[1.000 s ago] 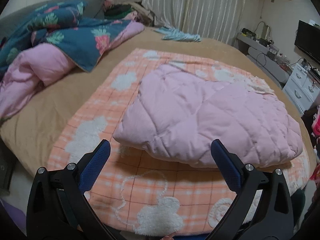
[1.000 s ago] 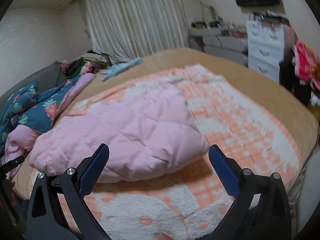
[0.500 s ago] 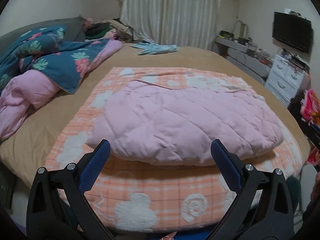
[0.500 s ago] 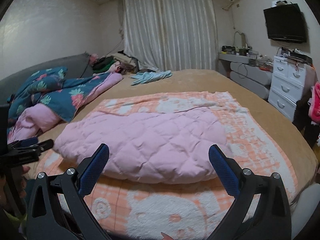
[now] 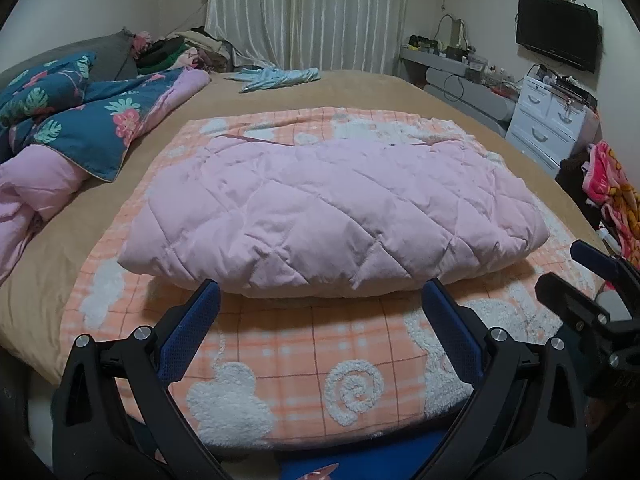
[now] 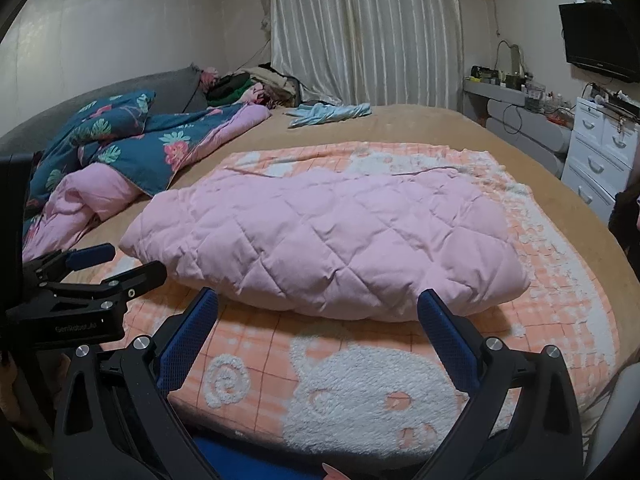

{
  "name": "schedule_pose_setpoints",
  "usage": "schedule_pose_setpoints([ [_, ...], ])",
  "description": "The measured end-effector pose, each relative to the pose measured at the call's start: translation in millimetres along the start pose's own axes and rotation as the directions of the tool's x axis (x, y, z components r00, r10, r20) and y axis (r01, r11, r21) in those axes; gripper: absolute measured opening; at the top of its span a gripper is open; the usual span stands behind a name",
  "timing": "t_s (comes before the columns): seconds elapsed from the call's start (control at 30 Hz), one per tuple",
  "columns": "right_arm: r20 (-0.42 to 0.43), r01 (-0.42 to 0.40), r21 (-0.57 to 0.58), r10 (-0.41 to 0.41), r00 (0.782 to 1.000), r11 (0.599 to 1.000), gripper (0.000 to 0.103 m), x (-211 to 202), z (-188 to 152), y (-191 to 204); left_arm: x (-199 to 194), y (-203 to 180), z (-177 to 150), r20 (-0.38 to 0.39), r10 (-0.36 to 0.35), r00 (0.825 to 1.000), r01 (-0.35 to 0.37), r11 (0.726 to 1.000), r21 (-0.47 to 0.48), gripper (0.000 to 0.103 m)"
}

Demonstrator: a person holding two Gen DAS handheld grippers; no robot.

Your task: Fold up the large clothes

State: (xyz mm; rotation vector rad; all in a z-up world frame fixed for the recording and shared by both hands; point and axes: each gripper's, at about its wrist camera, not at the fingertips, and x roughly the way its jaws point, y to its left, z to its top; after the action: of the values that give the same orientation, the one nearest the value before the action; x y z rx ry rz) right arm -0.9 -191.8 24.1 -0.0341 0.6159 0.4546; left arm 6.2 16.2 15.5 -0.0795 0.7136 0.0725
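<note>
The folded pink quilt (image 5: 332, 216) lies on the orange blanket (image 5: 304, 360), mid-bed. Both grippers, left (image 5: 320, 312) and right (image 6: 318, 316), hover just near of its near edge, jaws wide apart, holding nothing.

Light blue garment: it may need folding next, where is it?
The light blue garment lies far back on the tan bed, near the curtains, beyond the pink quilted jacket.

We see a pink quilted garment (image 5: 332, 216) of soft, matt, puffy cloth on a fuzzy orange blanket (image 5: 300, 360) with nubbly white patches. Each claw, left (image 5: 320, 328) and right (image 6: 318, 330), looks matt black plastic with textured blue pads (image 5: 188, 336) and shiny metal screws.
</note>
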Motion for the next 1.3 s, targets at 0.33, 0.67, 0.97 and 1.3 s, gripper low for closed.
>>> schedule_pose_setpoints([
  [0.33, -0.004, 0.007, 0.017, -0.007, 1.000, 1.000, 0.099, 3.9, -1.3, -4.4, 3.3, 5.3, 1.5, -0.009, 0.003, 1.000, -0.003, 1.000, -0.012, 0.094],
  [0.67, -0.005, 0.008, 0.018, -0.008, 1.000, 1.000, 0.099, 3.6, -1.4, -7.7, 3.8, 5.5, 1.2, -0.004, 0.003, 1.000, -0.003, 1.000, -0.015, 0.094],
  [0.97, -0.007, 0.009, 0.021, -0.009, 1.000, 1.000, 0.099, 3.9, -1.6, -8.0, 4.0, 4.7, 0.6, -0.003, 0.014, 1.000, -0.014, 1.000, -0.016, 0.094],
  [1.3, -0.005, 0.010, 0.020, -0.010, 1.000, 1.000, 0.099, 3.6, -1.3, -7.5, 4.1, 5.3, 0.5, -0.003, 0.010, 1.000, -0.010, 1.000, -0.018, 0.094],
])
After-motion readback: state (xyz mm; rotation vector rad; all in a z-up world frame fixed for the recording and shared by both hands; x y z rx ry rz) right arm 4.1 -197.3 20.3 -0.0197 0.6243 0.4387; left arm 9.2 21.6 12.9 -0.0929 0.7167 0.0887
